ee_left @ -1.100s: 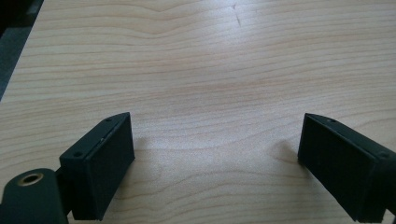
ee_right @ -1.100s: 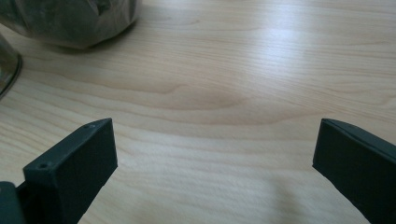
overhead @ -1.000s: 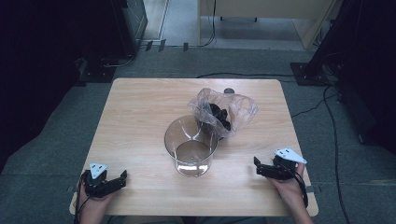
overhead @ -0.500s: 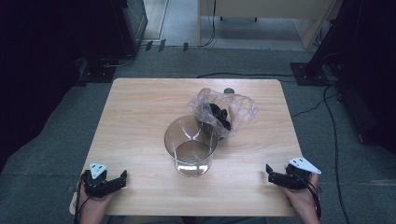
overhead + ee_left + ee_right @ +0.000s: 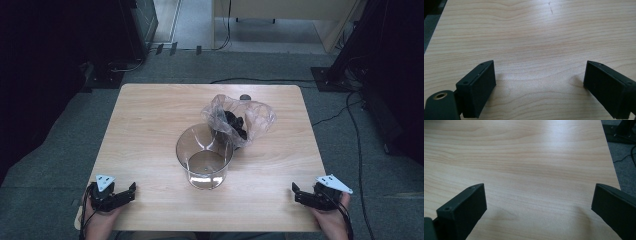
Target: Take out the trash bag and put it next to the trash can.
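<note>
A clear round container (image 5: 204,156) stands at the middle of the wooden table (image 5: 150,125). Just behind it to the right lies a crumpled clear plastic bag (image 5: 239,120) with dark pieces inside. My left gripper (image 5: 131,190) rests at the table's front left corner, open, with bare wood between its jaws (image 5: 539,82). At the front right corner sits my right gripper (image 5: 295,192), also open over bare wood (image 5: 539,207). Both are well apart from the container and the bag.
A small dark round object (image 5: 245,97) lies on the table behind the bag. Grey carpet surrounds the table, with cables (image 5: 350,130) on the floor at right and dark equipment stands at both back corners.
My right gripper has drawn back toward the front right corner and a little further right. The left gripper, container and bag have stayed put.
</note>
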`<action>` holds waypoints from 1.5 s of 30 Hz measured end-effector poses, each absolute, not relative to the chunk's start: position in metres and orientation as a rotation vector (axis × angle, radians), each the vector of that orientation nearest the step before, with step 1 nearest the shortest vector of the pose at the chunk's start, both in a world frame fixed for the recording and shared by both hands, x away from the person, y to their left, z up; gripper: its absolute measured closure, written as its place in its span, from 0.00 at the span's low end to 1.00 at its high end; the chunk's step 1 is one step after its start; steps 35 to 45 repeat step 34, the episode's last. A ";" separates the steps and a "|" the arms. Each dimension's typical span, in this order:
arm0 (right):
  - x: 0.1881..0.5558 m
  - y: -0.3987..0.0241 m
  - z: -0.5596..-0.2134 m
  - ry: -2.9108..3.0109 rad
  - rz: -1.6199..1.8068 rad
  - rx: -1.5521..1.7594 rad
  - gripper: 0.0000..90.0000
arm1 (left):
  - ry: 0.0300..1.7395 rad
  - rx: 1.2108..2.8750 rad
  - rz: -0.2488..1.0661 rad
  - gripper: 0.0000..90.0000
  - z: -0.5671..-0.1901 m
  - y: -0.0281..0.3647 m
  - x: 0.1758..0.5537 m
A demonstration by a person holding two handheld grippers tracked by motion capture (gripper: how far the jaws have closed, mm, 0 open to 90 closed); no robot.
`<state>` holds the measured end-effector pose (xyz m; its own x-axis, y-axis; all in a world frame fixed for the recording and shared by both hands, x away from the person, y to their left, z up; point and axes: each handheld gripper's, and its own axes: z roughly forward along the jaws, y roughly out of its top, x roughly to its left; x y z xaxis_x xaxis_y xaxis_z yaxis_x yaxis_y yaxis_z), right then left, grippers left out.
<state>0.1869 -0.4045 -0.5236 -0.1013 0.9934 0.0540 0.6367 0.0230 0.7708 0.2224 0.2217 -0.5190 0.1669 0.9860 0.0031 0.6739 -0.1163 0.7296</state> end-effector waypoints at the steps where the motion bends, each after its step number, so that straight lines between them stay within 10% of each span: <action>1: 0.186 -0.405 -0.524 1.793 0.894 1.659 0.00 | 1.569 1.859 0.683 0.12 -0.519 0.222 0.222; 45: 0.178 -0.403 -0.526 1.853 0.794 1.694 0.03 | 1.566 1.861 0.682 0.12 -0.519 0.222 0.223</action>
